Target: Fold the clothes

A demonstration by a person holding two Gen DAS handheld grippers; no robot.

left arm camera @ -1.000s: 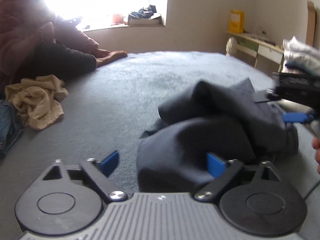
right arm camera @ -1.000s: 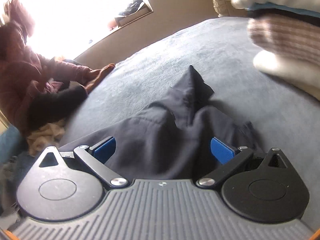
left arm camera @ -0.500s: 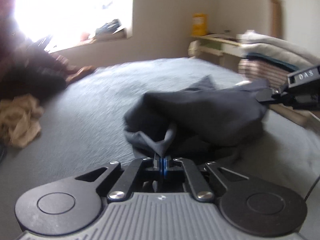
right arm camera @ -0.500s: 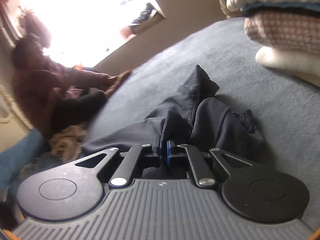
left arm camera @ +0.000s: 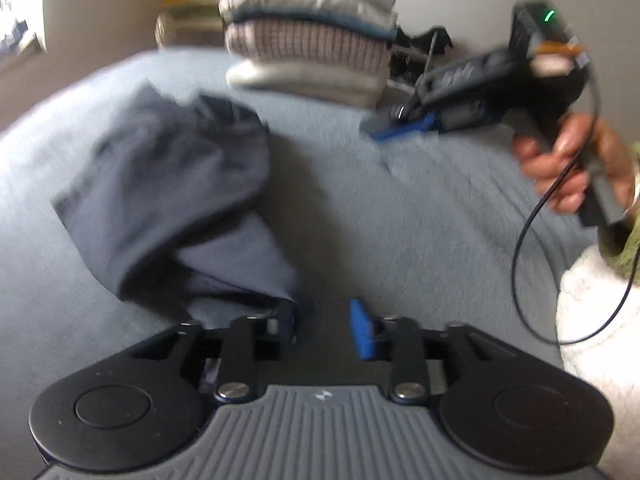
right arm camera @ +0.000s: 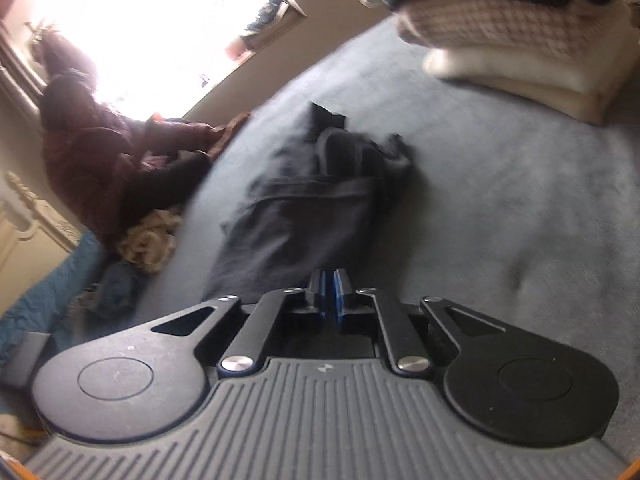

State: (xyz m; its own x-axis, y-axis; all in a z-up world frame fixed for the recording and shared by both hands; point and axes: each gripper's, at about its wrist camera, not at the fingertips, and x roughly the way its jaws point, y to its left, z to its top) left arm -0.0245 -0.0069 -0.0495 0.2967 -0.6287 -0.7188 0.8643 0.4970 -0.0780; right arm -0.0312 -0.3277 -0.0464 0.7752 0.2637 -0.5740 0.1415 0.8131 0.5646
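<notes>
Grey-blue carpeted floor [left arm camera: 420,216], bright window [right arm camera: 160,20] behind, folded stack [left arm camera: 308,52] at far side. Dark navy garment [left arm camera: 168,196] crumpled on carpet, mid-floor, near the stack but apart from it. Left gripper [left arm camera: 326,330] parted, near edge of cloth draped at its left finger, not pinched. Right gripper [right arm camera: 329,286] pressed closed; whether cloth is caught between the pads, cannot tell; seen from left view, raised above carpet in a hand [left arm camera: 568,168]. Soft, light, limp fabric by the look; likely to sag and bunch, no stiffness to rely on. Best hold probably at hem or seam corners, two points, spread apart. Long axis runs away from both cameras toward the stack; orientation of waist or collar unreadable, motion blur.
</notes>
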